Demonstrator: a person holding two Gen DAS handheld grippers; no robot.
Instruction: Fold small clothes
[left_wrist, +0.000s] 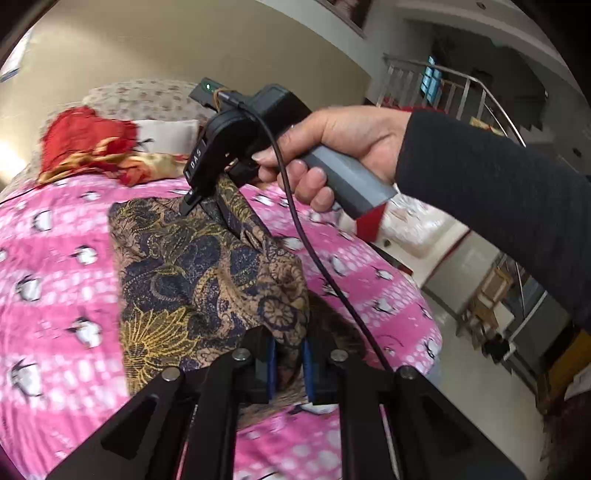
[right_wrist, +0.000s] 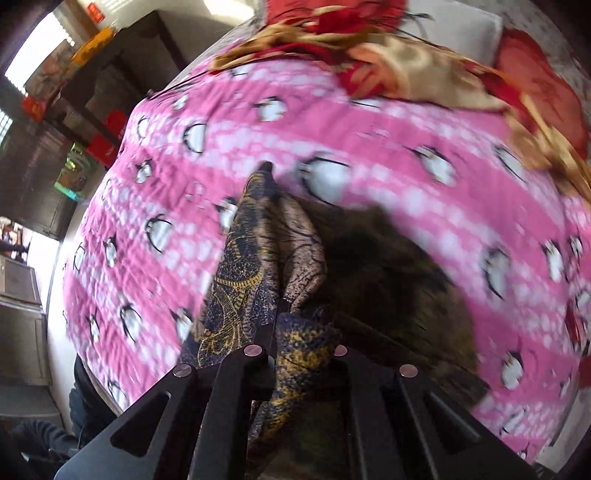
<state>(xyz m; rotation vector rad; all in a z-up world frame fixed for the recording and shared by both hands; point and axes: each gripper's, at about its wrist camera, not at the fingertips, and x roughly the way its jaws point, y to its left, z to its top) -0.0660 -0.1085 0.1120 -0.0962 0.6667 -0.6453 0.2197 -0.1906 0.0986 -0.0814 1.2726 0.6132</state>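
A brown, navy and gold patterned garment (left_wrist: 199, 269) is lifted above a pink penguin-print bedspread (left_wrist: 55, 280), stretched between the two tools and hanging in loose folds; its dark shadow falls on the cover below. In the left wrist view the left gripper (left_wrist: 288, 363) has its blue-padded fingers (left_wrist: 271, 365) closed narrowly on the near, lower edge of the cloth, which bunches between them. At the far upper corner the right gripper (left_wrist: 201, 201) pinches another part of the same garment, fabric draping down from its tips. The right wrist view confirms this: the right gripper (right_wrist: 299, 332) clamps a gathered twist of the cloth (right_wrist: 258, 266), though the picture is motion-blurred. The person's right hand (left_wrist: 332, 151) wraps around the grey handle, wrist level, the dark-sleeved forearm (left_wrist: 491, 195) reaching in from the right. A black cable (left_wrist: 314, 251) trails from that tool across the garment's right side toward the near edge. At the far end of the bed lies a red and gold crumpled fabric (left_wrist: 96, 147) with a white pillow (left_wrist: 168, 134) beside it. To the right, a stair railing (left_wrist: 443, 92) stands in the background.
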